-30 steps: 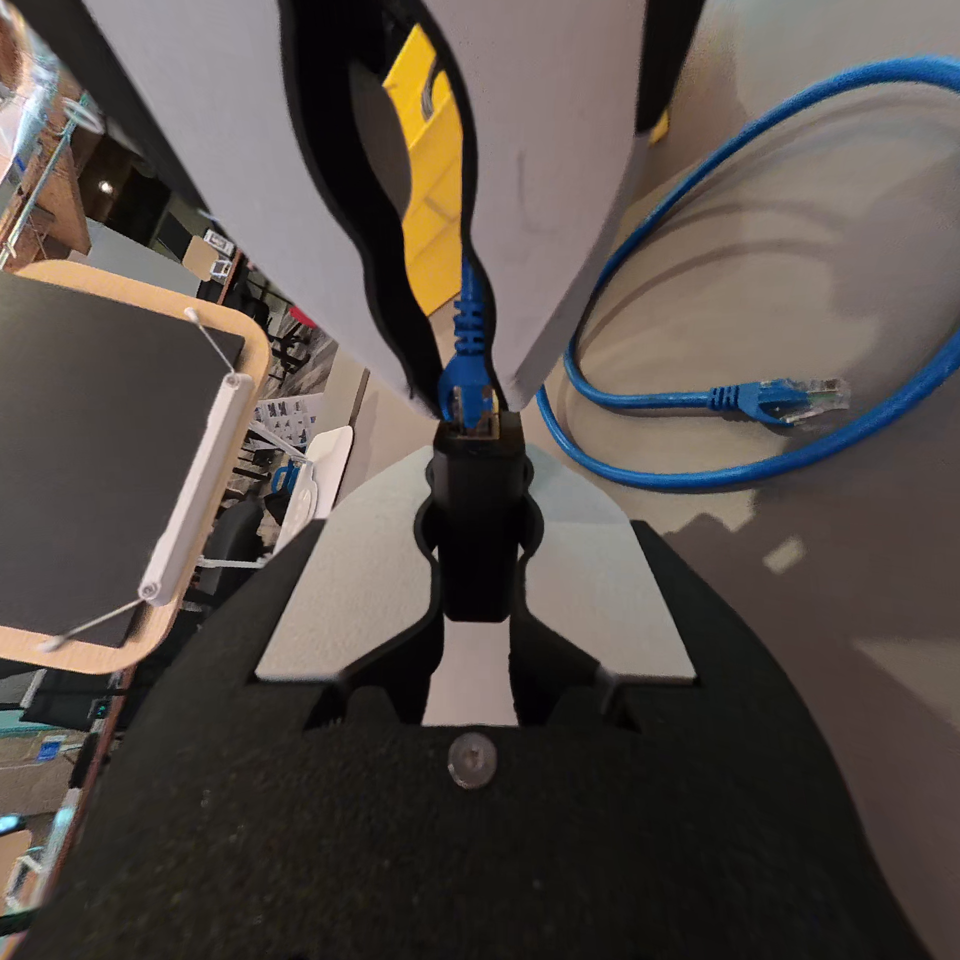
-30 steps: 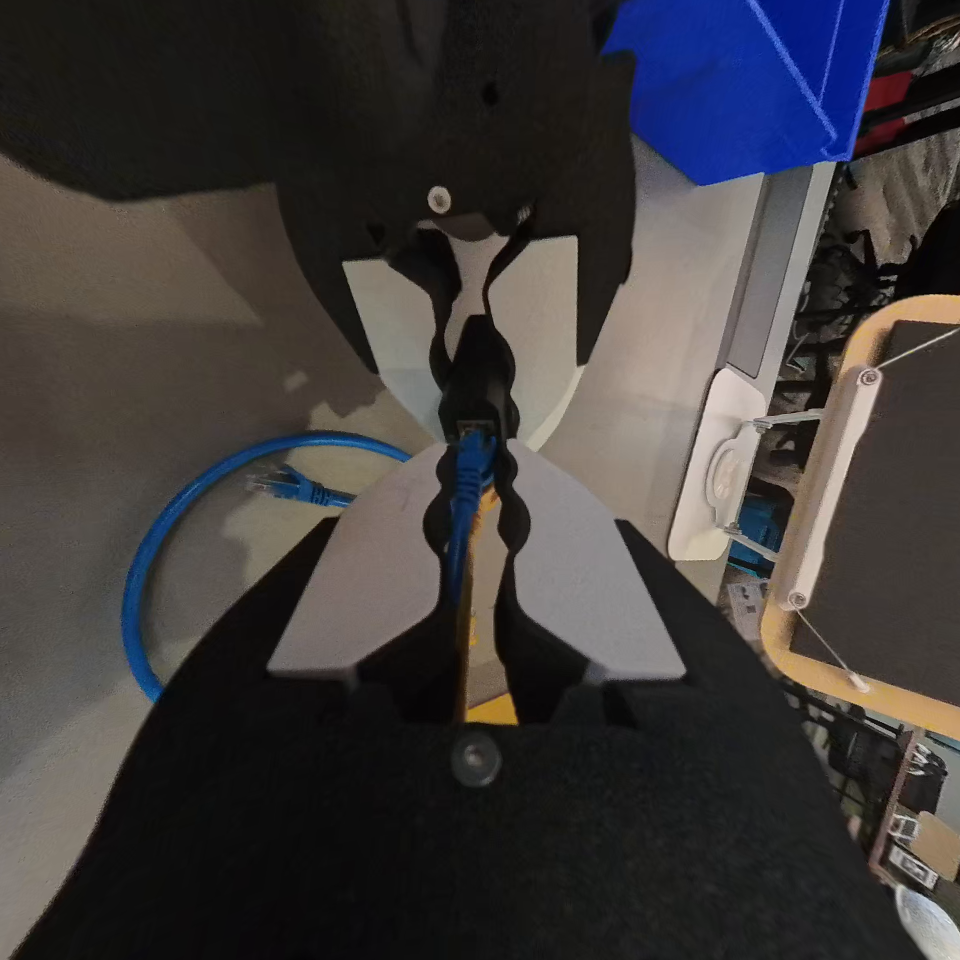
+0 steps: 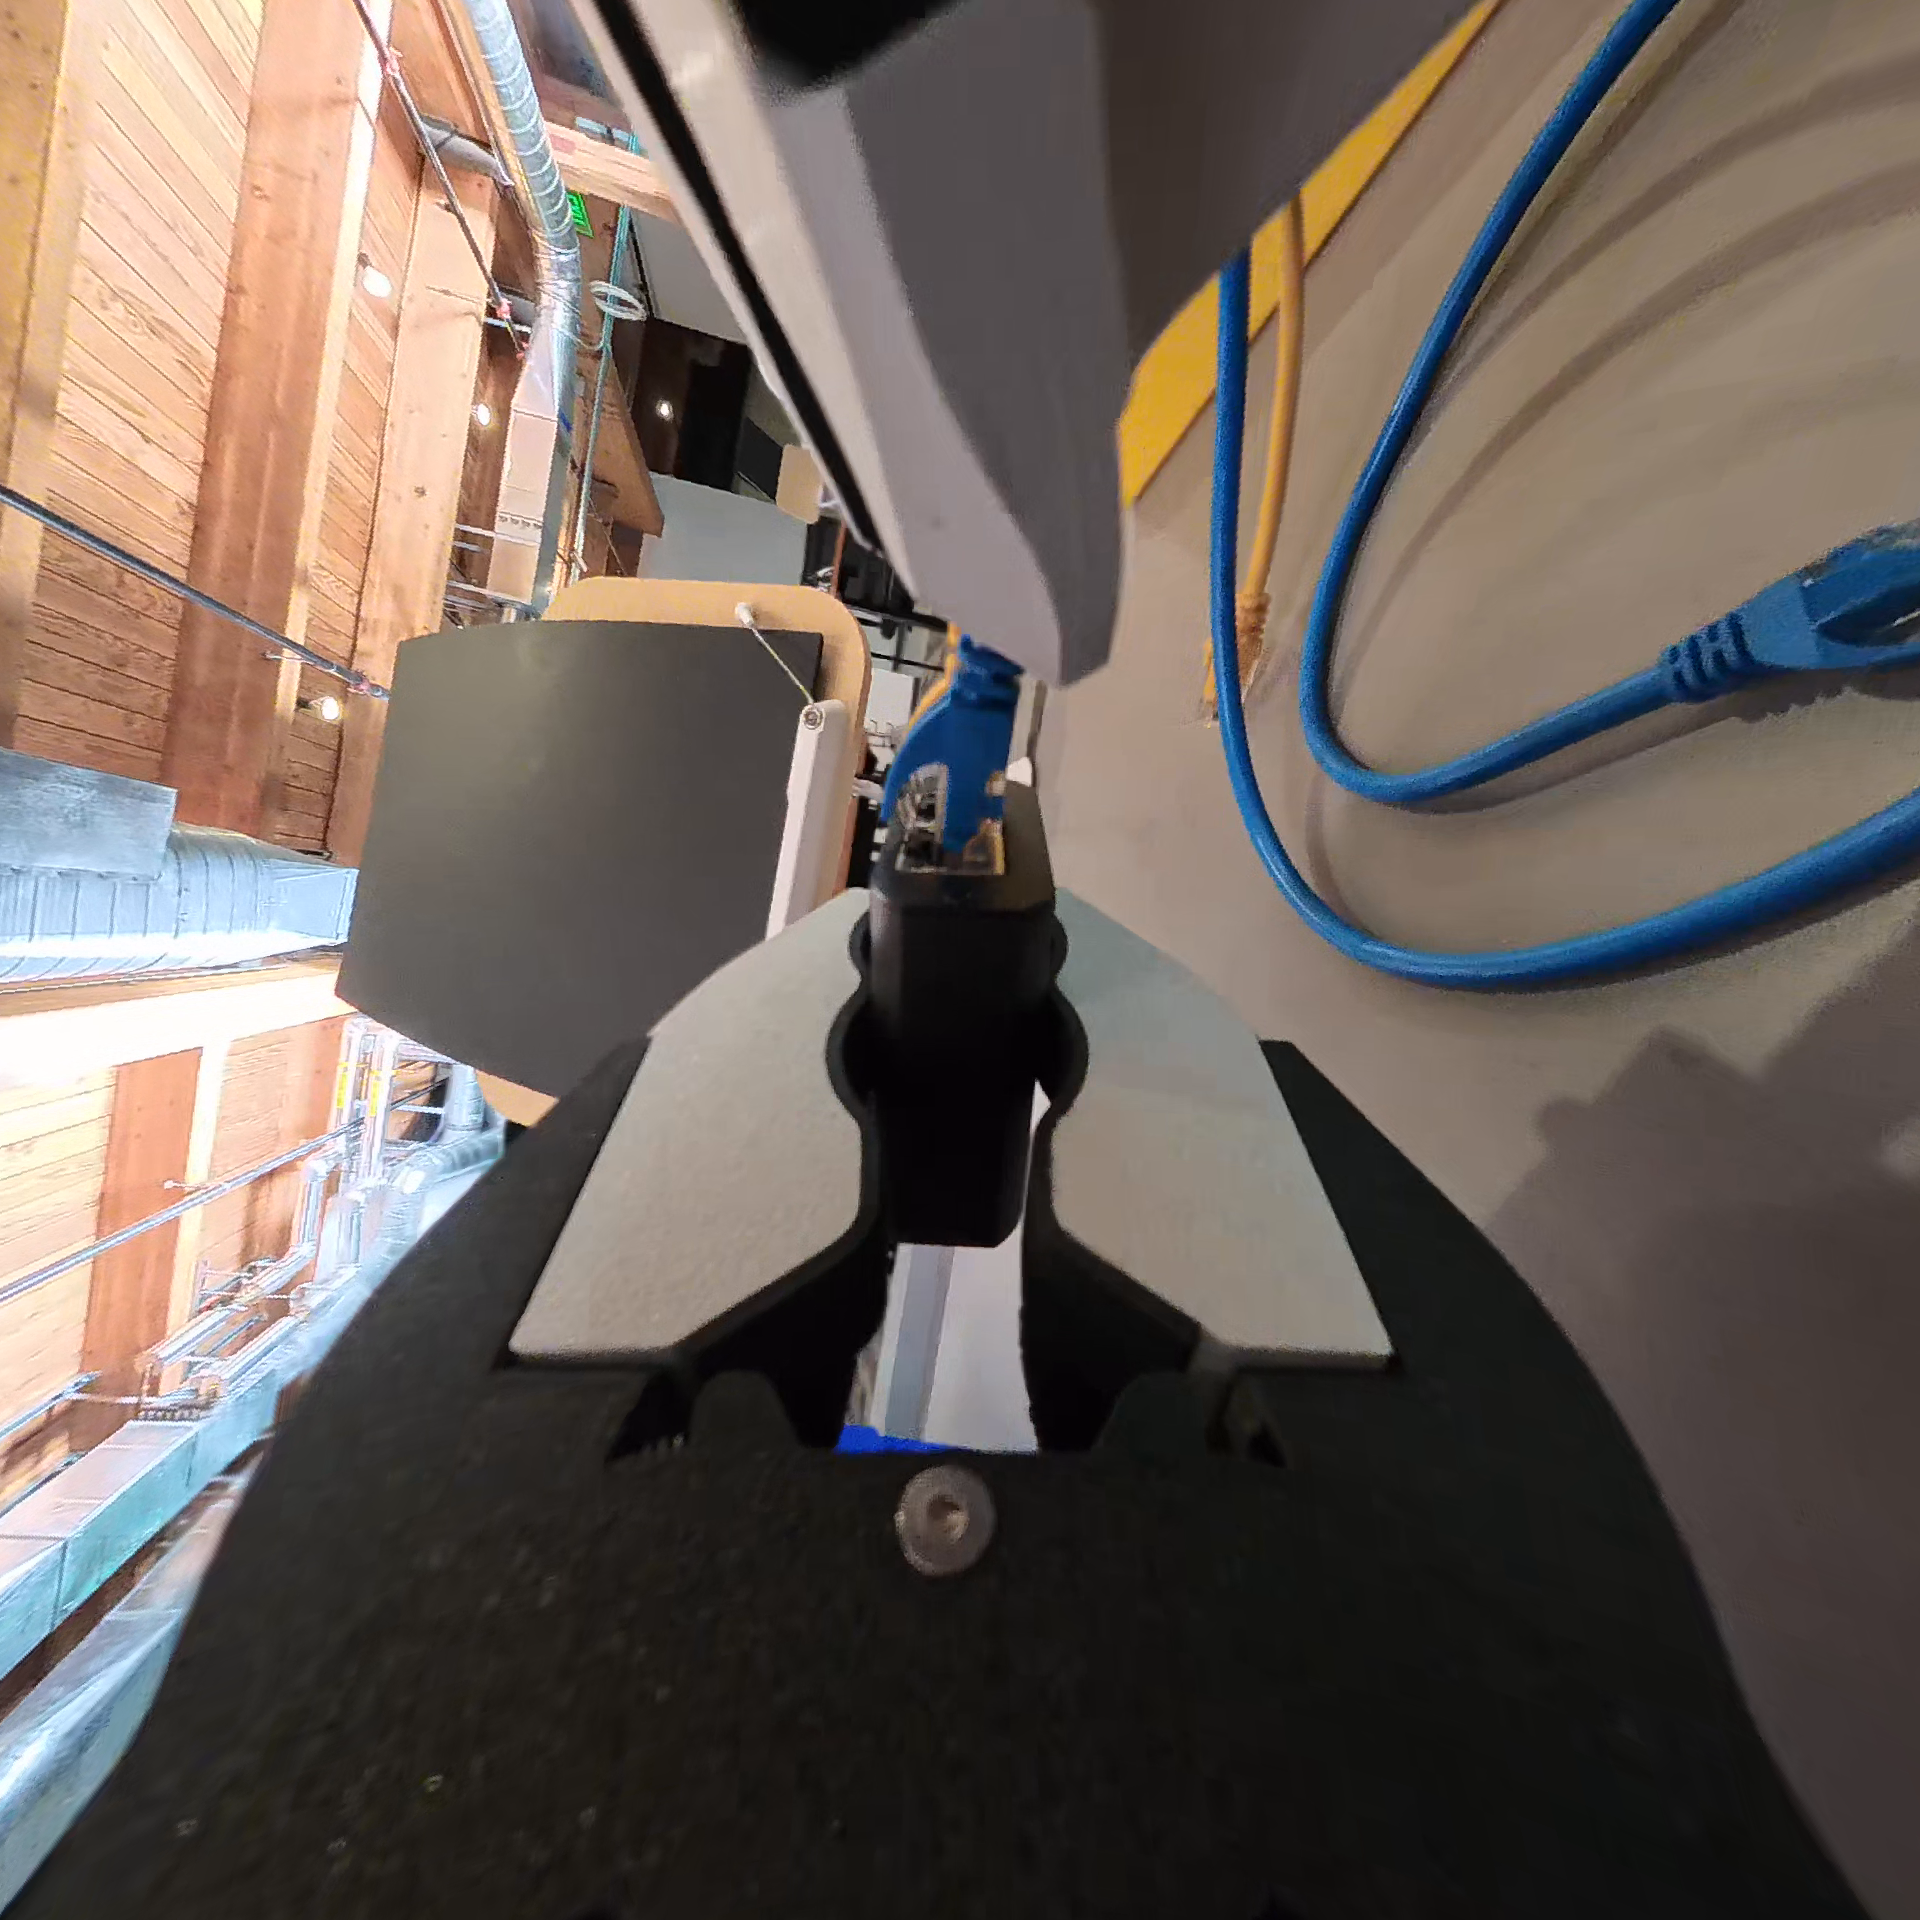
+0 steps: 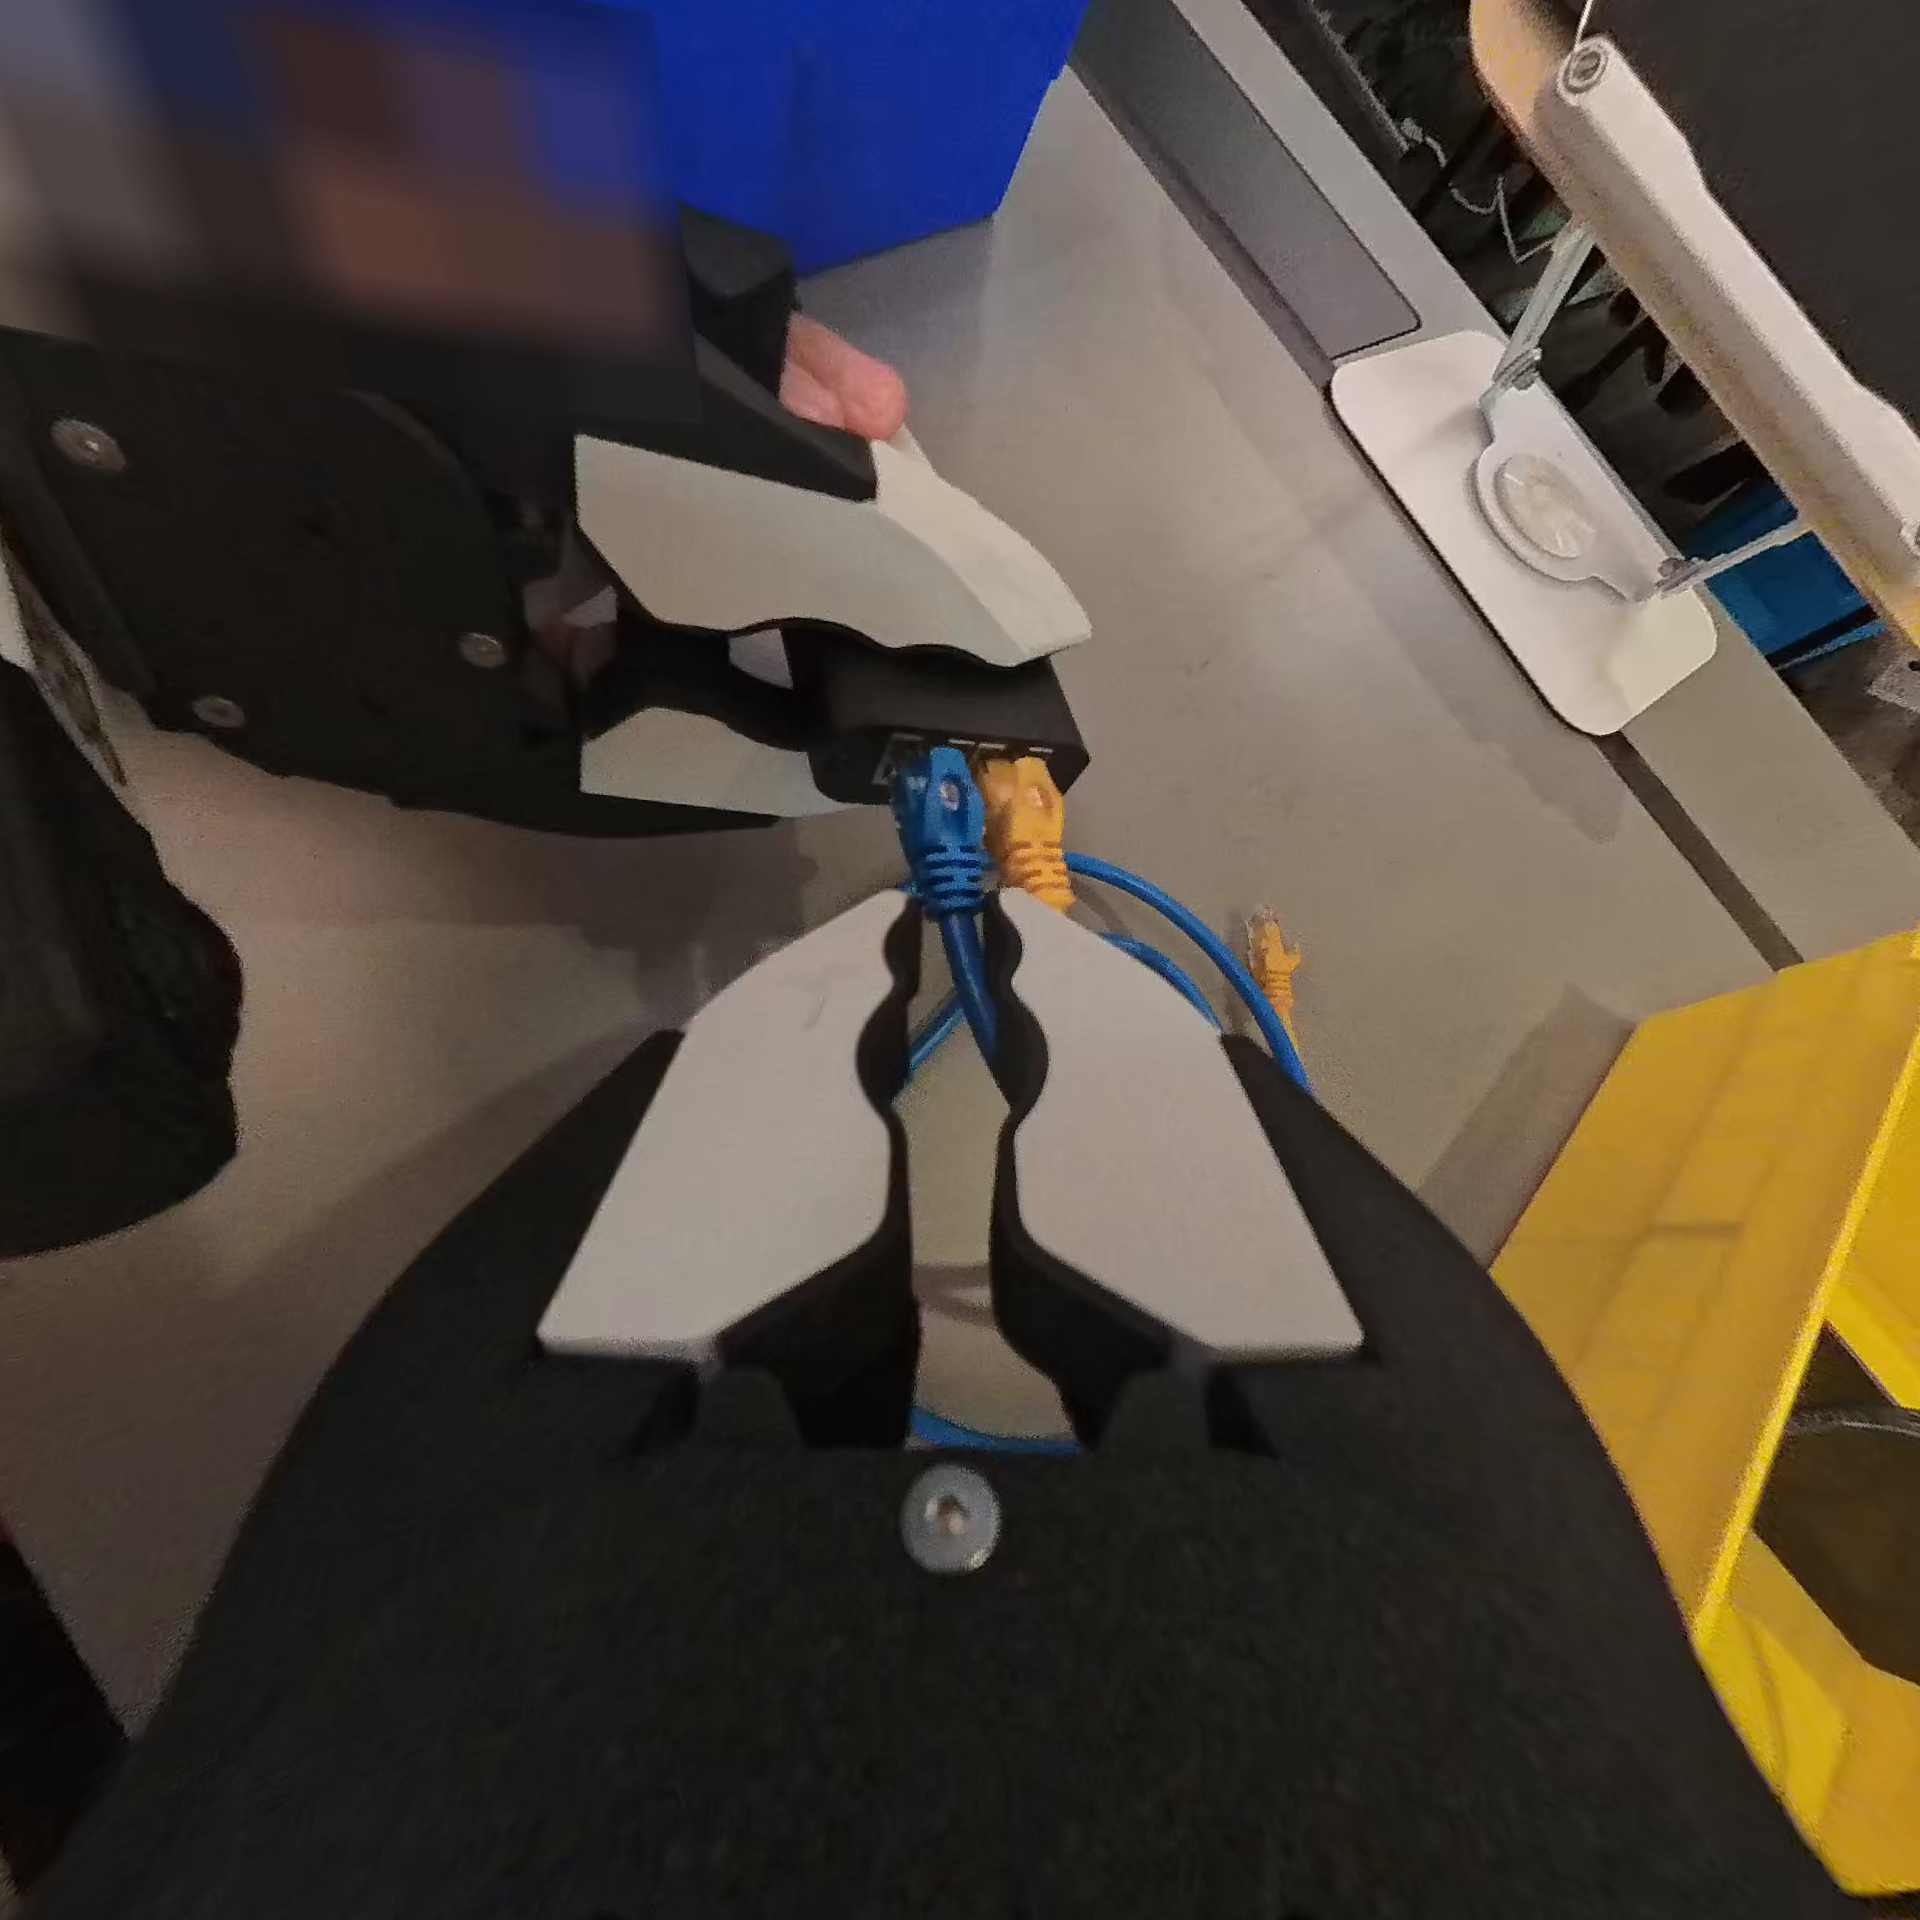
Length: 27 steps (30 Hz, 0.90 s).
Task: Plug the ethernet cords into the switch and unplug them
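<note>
Left wrist view: the left gripper is clamped on the black switch, its jaws closed against the switch's sides. A blue plug sits in a port at the switch's front. More blue cord loops on the grey table, beside a yellow cord.

Right wrist view: the right gripper has its jaws nearly closed around the blue cord just behind the plug. A yellow plug sits in the next port. The switch is held above the table by the left gripper.
</note>
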Available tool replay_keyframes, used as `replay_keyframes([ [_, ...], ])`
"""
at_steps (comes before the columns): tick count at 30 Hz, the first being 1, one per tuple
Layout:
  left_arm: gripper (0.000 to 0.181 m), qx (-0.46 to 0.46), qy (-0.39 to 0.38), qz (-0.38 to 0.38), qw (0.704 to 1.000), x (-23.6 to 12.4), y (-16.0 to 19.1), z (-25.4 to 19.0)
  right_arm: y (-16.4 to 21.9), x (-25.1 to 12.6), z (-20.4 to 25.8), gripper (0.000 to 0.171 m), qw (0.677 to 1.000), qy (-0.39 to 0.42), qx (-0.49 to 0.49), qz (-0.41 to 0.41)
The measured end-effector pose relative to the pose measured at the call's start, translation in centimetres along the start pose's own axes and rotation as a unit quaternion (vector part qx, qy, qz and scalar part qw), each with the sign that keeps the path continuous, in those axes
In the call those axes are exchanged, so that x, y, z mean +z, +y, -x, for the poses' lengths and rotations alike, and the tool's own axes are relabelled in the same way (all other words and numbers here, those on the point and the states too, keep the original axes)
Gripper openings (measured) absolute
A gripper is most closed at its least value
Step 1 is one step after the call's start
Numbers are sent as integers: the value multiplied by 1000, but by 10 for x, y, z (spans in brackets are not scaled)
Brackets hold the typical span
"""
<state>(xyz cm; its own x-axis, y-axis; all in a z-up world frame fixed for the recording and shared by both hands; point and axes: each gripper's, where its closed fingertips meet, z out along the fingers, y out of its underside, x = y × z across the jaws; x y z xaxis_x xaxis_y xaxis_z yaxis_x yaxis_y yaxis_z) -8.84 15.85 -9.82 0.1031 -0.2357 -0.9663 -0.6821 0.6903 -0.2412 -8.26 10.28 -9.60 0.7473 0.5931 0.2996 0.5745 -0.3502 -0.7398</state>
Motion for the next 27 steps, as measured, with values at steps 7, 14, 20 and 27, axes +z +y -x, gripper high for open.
replay_keyframes([
  [7, 26, -23, 31, -23, 999, 1, -3, -6, 4, -3, 3, 8, 994, -97, 42, -3],
  [14, 27, -2, 46, -15, 999, -1, -15, -15, 21, -13, 7, 8, 988, -140, 71, -5],
  [20, 25, 139, -71, -8, 988, -6, -22, 1, 22, -21, 9, 6, 964, -208, 166, -19],
  [27, 25, 63, -4, 14, 998, -7, -19, -13, 3, -39, 21, 26, 979, -174, -108, -28],
])
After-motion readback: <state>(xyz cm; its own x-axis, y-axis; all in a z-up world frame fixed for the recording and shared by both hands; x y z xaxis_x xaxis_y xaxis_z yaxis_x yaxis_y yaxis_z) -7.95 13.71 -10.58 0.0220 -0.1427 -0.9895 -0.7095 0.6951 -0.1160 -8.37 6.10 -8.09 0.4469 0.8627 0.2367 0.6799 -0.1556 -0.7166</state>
